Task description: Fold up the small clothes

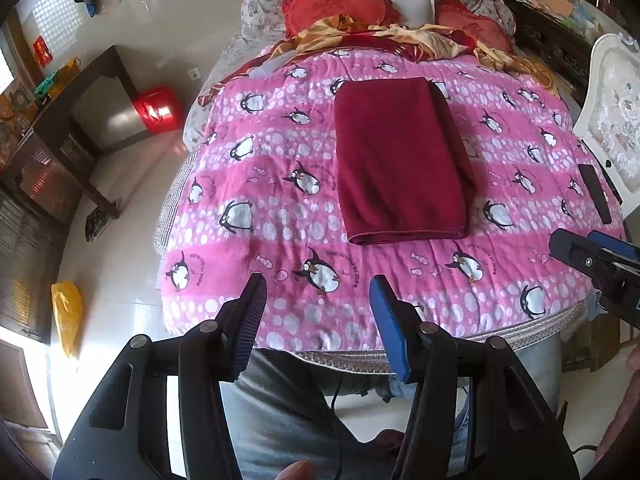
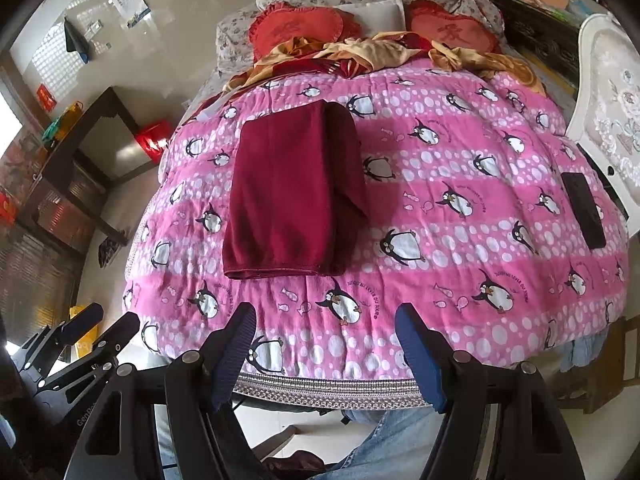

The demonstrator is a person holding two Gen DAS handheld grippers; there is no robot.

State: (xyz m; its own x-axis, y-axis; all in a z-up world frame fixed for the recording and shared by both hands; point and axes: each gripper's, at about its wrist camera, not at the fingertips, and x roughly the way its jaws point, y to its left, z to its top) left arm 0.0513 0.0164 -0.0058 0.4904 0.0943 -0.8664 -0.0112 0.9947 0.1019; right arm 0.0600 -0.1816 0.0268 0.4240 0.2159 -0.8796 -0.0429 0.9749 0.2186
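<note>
Both grippers are empty, jaws apart: your left gripper (image 1: pixel 318 294) at a middling gap, your right gripper (image 2: pixel 326 326) a bit wider, both hanging over the quilt's near edge, pointing steeply down. The cloth (image 1: pixel 400 160) lies well inside the quilt (image 1: pixel 260 208), already folded into a long maroon strip running from near edge toward the far one, a bit toward the left side in the right view. Next step looks like a crosswise fold: bring the near end up onto the far end. Take the two near corners, one gripper each, pinch all the layers, lift together and keep the edges lined up so the stack doesn't skew. The right long side (image 2: pixel 344 184) shows a darker under-layer sticking out, so grab that too or it slips. The quilt is soft and lumpy, so don't dig in and snag it. A dark phone (image 2: pixel 584 210) sits at the right edge, clear of the fold. The crumpled yellow fabric (image 1: pixel 360 36) and red pillows (image 1: pixel 332 8) stay at the far end, no obstruction.
</note>
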